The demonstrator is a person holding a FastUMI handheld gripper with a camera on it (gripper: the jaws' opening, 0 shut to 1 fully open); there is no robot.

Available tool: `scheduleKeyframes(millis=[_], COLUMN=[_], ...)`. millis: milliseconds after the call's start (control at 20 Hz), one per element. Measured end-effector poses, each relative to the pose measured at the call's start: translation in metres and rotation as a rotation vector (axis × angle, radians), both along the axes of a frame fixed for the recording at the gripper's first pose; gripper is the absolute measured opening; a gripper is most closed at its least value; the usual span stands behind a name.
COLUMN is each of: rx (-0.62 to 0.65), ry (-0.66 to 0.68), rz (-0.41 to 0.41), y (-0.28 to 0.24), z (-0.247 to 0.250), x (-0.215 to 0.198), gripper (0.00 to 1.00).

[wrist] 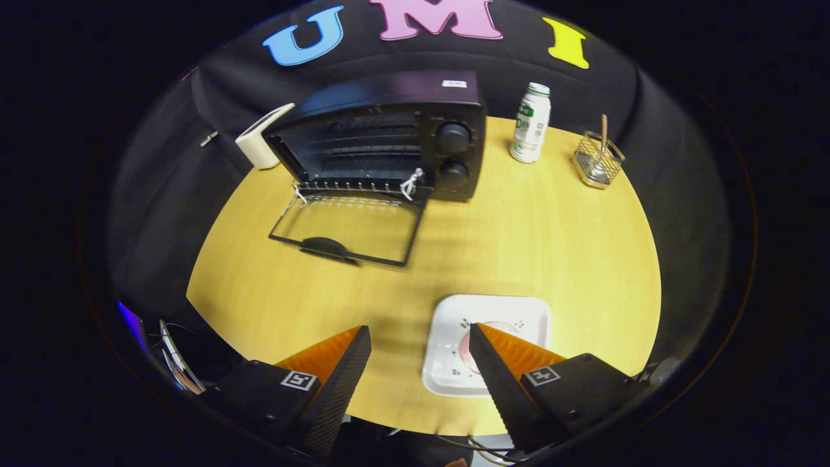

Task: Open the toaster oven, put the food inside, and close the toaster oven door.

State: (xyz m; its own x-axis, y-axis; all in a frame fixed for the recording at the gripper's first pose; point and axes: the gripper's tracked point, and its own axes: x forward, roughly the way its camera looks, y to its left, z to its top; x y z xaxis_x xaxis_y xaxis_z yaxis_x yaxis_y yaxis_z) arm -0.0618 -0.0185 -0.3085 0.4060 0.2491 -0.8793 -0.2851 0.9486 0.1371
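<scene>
— Where do your tongs [420, 337] stand?
— Open, holding nothing. Your right finger covers the pink food [468, 353] on the white plate [512, 311]; the toaster oven [389, 136] beyond the plate has its door [347, 233] down on the counter [551, 240].

The gripper [420, 340] is hanging with its fingers wide apart, holding nothing. The toaster oven [389, 133] is sitting beyond them, its door [350, 227] lying open. The plate [454, 350] is sitting under the right finger.

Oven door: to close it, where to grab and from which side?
Take the handle at the free front edge of the door, which lies folded flat on the table. Come from the front, low, and lift toward the oven. Gripper is open, near the plate.
</scene>
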Motion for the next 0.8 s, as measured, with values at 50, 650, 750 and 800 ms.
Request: scheduleKeyframes(millis=[50, 650, 750, 800], rx=[-0.017, -0.109, -0.120, -0.121], ry=[0.021, 0.243, 0.280, 0.300], rz=[0.001, -0.011, -0.003, -0.006], y=[-0.018, -0.134, -0.139, -0.140], z=[-0.004, -0.091, -0.104, -0.106], x=[-0.001, 0.008, 0.007, 0.007], gripper=[1.00, 1.00, 0.96, 0.86])
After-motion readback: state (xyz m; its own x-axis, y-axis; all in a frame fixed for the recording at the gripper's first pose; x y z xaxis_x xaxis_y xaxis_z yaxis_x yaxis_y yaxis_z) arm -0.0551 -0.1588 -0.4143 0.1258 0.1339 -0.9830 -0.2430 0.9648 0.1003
